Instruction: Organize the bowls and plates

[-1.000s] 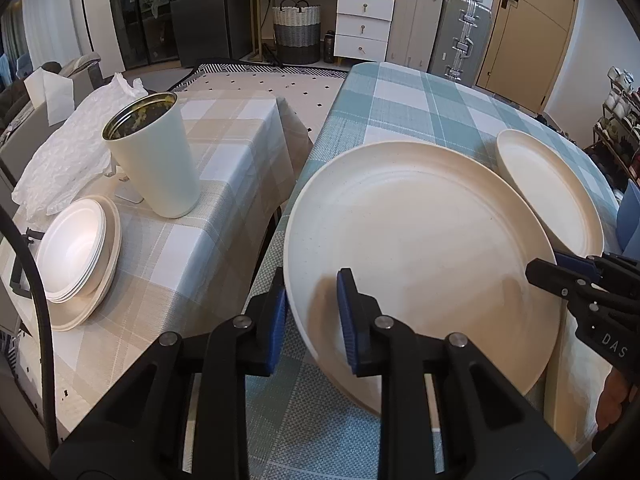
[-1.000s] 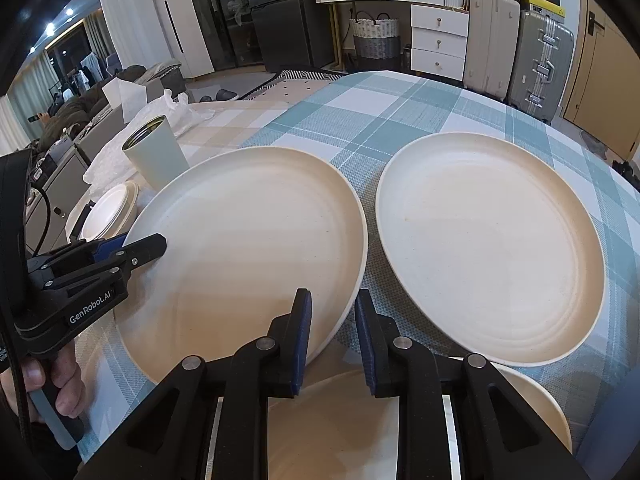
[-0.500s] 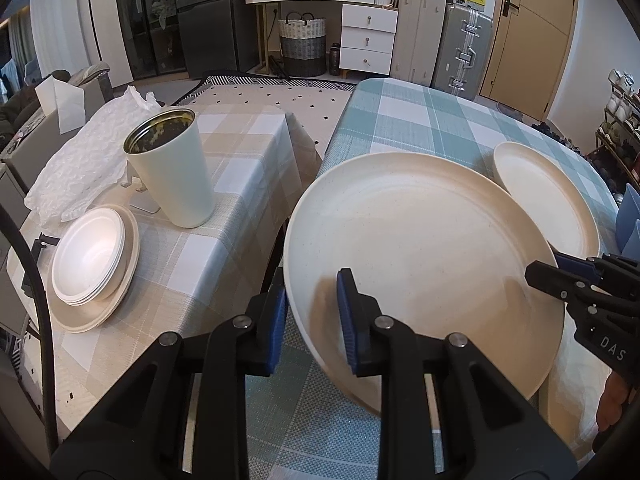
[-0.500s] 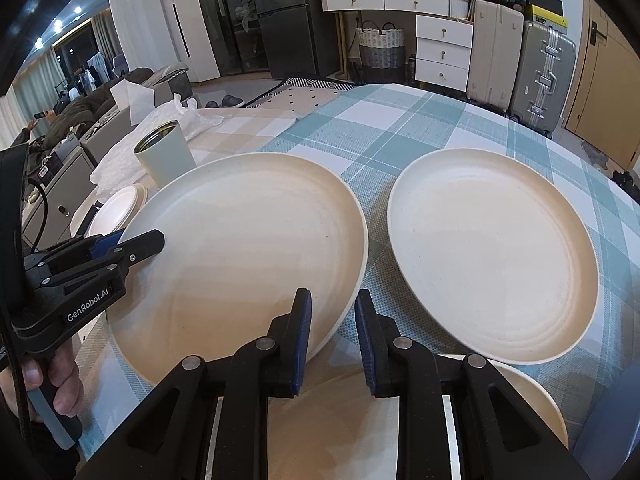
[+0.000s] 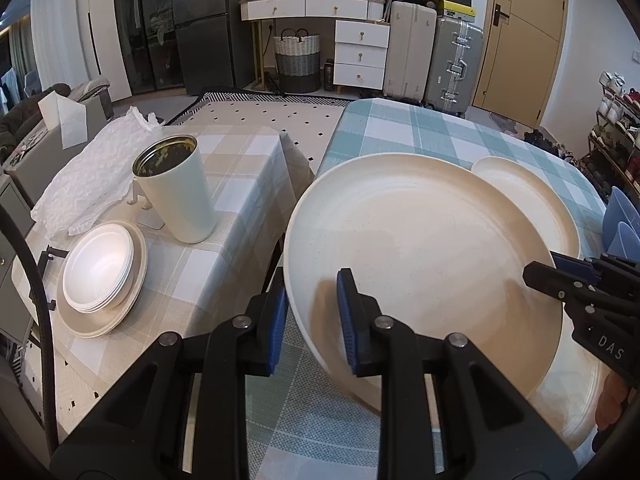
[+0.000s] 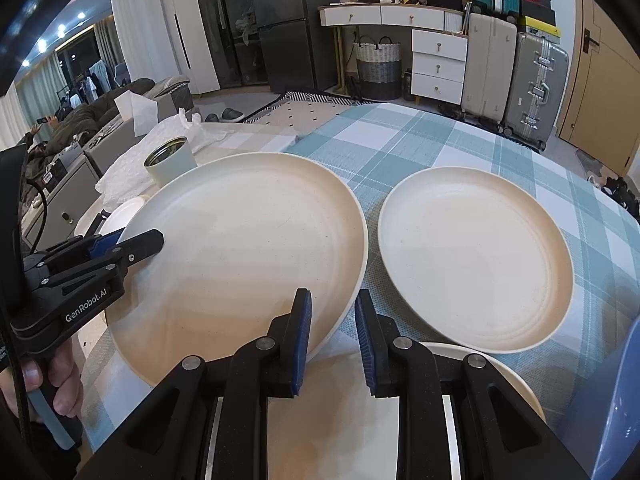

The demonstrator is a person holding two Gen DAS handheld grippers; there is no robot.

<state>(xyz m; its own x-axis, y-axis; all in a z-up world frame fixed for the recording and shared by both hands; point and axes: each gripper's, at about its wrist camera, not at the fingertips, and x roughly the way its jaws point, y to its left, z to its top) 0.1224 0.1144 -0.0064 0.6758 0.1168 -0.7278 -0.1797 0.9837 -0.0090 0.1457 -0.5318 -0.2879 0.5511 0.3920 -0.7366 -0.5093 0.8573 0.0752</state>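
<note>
A large cream plate (image 5: 420, 256) is lifted above the teal checked table, held at both sides. My left gripper (image 5: 312, 312) is shut on its left rim. My right gripper (image 6: 332, 332) is shut on its near right rim (image 6: 344, 312); it also shows in the left wrist view (image 5: 560, 280). A second cream plate (image 6: 476, 256) lies flat on the teal cloth to the right. A third plate (image 6: 460, 364) lies under my right gripper. On the beige side table, white bowls (image 5: 100, 272) sit stacked on a cream plate (image 5: 120, 316).
A tall cream cup (image 5: 176, 192) stands on the beige checked table (image 5: 224, 248) behind the bowl stack, with crumpled white plastic (image 5: 88, 180) beyond. A gap separates the two tables. Blue bowls (image 5: 620, 224) sit at the far right. Drawers and suitcases stand in the background.
Both grippers have lifted the large plate higher and tilted the view up; the room shows more. The bowl stack now sits closer in the left view.
</note>
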